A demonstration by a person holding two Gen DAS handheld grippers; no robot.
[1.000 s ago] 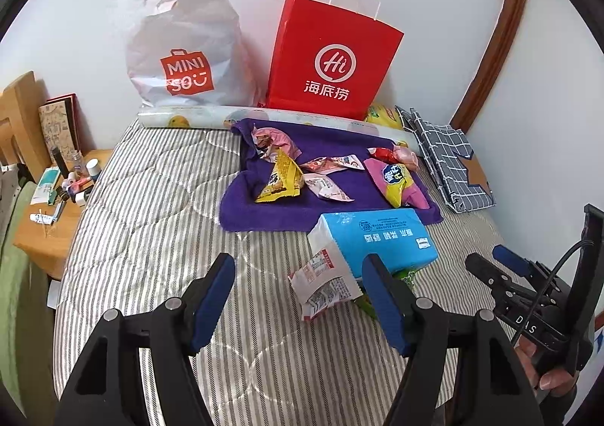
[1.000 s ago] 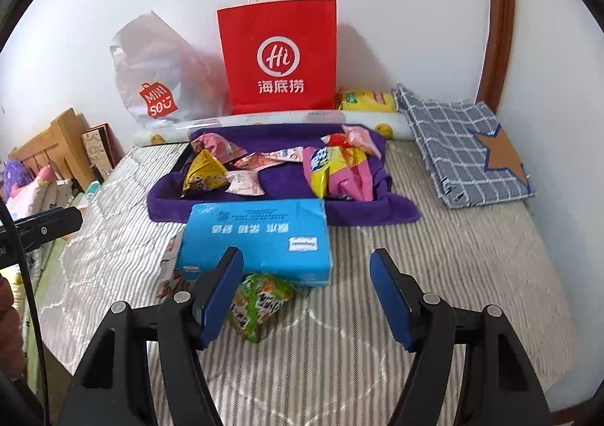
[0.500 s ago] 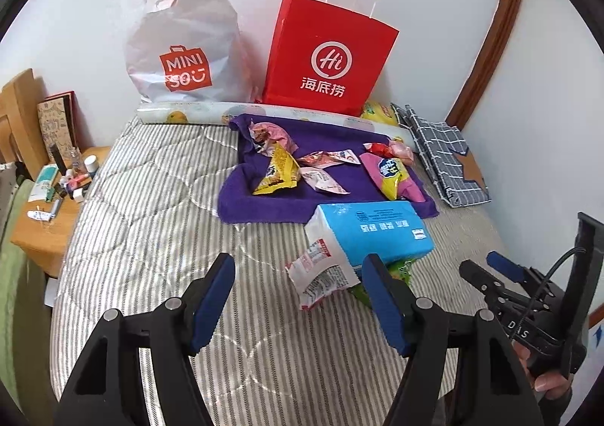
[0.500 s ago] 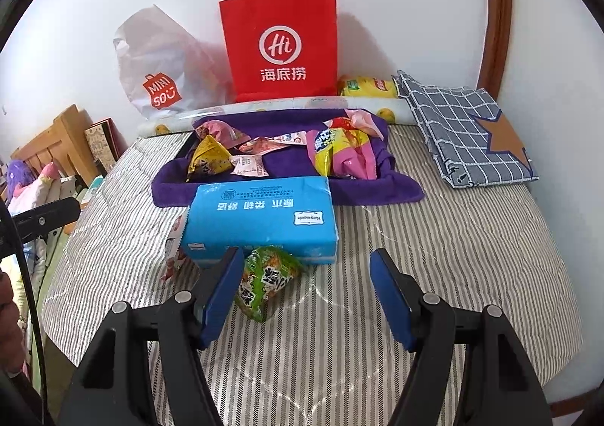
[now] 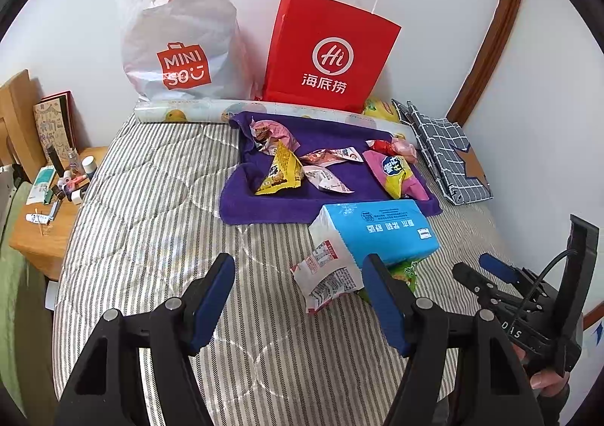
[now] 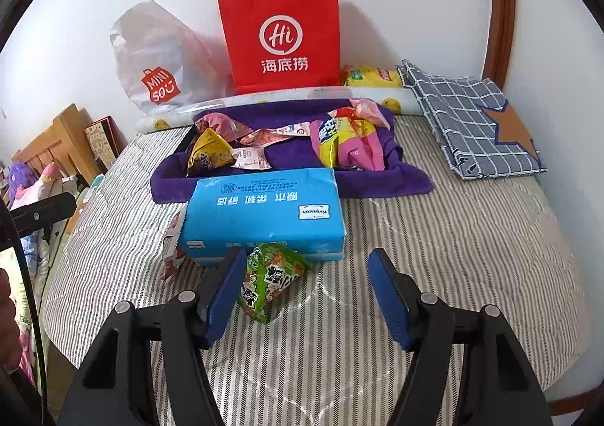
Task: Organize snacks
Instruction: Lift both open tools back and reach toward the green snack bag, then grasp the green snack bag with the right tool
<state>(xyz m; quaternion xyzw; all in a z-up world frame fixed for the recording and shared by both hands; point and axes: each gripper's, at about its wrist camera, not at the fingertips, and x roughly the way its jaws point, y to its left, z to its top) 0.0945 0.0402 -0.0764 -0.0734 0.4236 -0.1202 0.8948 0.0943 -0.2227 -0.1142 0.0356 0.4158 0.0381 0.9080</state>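
Note:
Several snack packets lie on a purple towel (image 5: 287, 207) (image 6: 377, 184) on the bed, among them a yellow packet (image 5: 281, 173) (image 6: 209, 154) and a pink-and-yellow bag (image 5: 396, 173) (image 6: 347, 143). A blue tissue pack (image 5: 381, 229) (image 6: 264, 214) lies in front of the towel. A white-and-red packet (image 5: 328, 275) (image 6: 171, 248) and a green packet (image 6: 270, 280) (image 5: 404, 271) lie against it. My left gripper (image 5: 300, 297) is open and empty, left of the white packet. My right gripper (image 6: 307, 292) is open and empty above the green packet.
A red paper bag (image 5: 328, 52) (image 6: 281, 33) and a white Miniso bag (image 5: 181, 37) (image 6: 158, 63) stand against the wall. A folded checked cloth (image 5: 445, 150) (image 6: 472, 124) lies at the right. A wooden bedside table (image 5: 49, 207) with small bottles stands left.
Both grippers have pulled back and risen slightly, so the bed items look farther away. The right gripper has shifted so the green packet sits by its left finger. Nothing was grasped.

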